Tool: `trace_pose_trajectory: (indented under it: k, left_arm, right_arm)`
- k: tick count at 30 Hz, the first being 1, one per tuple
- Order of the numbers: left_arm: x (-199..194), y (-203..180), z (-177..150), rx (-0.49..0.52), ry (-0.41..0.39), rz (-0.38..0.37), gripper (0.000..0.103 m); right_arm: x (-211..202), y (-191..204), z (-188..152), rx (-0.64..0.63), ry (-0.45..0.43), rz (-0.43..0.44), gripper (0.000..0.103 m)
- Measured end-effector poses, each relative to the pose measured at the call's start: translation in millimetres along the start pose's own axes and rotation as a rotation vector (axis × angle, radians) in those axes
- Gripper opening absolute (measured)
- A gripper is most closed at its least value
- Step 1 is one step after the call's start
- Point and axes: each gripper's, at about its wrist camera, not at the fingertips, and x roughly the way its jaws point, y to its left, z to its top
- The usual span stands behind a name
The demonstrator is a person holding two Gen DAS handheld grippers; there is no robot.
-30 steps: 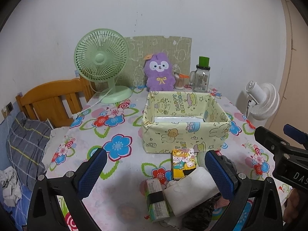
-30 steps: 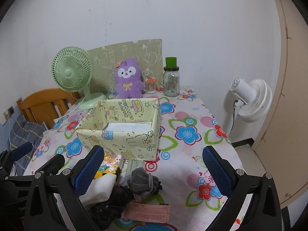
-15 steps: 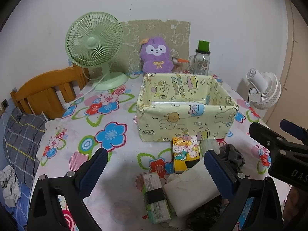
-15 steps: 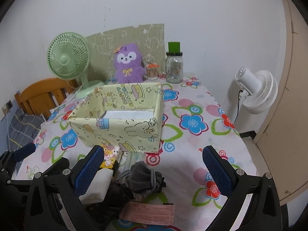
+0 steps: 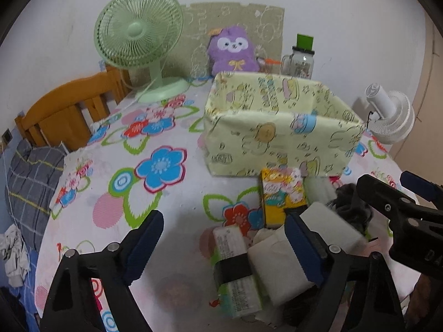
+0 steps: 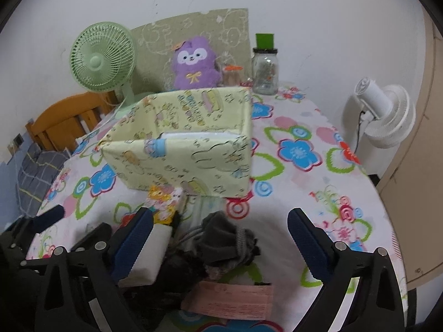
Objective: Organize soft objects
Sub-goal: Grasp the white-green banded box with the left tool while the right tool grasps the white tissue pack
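Two grippers are seen above a table (image 5: 177, 210) covered with a flowered cloth, both with jaws spread wide and nothing held between them. From left to right in the left wrist view: a wooden chair (image 5: 69, 110) is seen at the table's edge, a green fan (image 5: 138, 30) is stood near the wall, and a purple plush (image 5: 232, 49) is propped against a patterned board (image 5: 265, 25). A glass jar (image 5: 301, 58) with a green lid is placed just right of the plush. A pale yellow box (image 5: 277, 135), open at the top, is set in the middle of the table. The soft objects are heaped just in front of the box: a banded green pack (image 5: 238, 268), a yellow cartoon pack (image 5: 282, 196) touching the box's front wall, a white pack (image 5: 279, 265) partly hidden behind the right finger of the left gripper (image 5: 224, 246), and a dark sock (image 6: 227, 243). A pink pack (image 6: 229, 300) is laid nearest the camera in the right wrist view. The right gripper (image 6: 220, 240) is hung over the sock, without contact being visible. A white fan (image 6: 384, 116) is seen beyond the table's right edge.
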Motion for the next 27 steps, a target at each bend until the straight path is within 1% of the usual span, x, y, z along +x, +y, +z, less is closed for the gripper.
trace_pose_trajectory:
  k: [2,6,11,13,16,23,26,27]
  left_arm:
    - [2,1,-2,-0.002,0.014,-0.006,0.087]
    - [3,1,-6,0.010,0.018,-0.006,0.086]
    - [6,-1,-10,0.031,0.024,0.004,0.078]
    - [7,-1,-12,0.032,0.032,0.000,0.076]
    - [8,-1,-14,0.032,0.040,-0.013,0.074]
    - [12,4,-17,0.015,0.051,-0.039,0.071]
    - [13,5,-19,0.012,0.058,-0.060,0.070]
    - [14,5,-20,0.012,0.060,-0.065,0.070]
  right_arm:
    - [3,5,-2,-0.010,0.015,0.010,0.097]
    - [8,11,-6,-0.018,0.043,0.024,0.093]
    - [13,19,-11,-0.030,0.072,0.035,0.089]
    - [15,23,-13,-0.038,0.085,0.040,0.084]
    - [17,29,-16,-0.055,0.102,0.039,0.081]
    - [16,42,-19,-0.084,0.108,0.027,0.067]
    - [17,47,-19,-0.093,0.118,0.028,0.056]
    - [17,49,-19,-0.097,0.121,0.028,0.055]
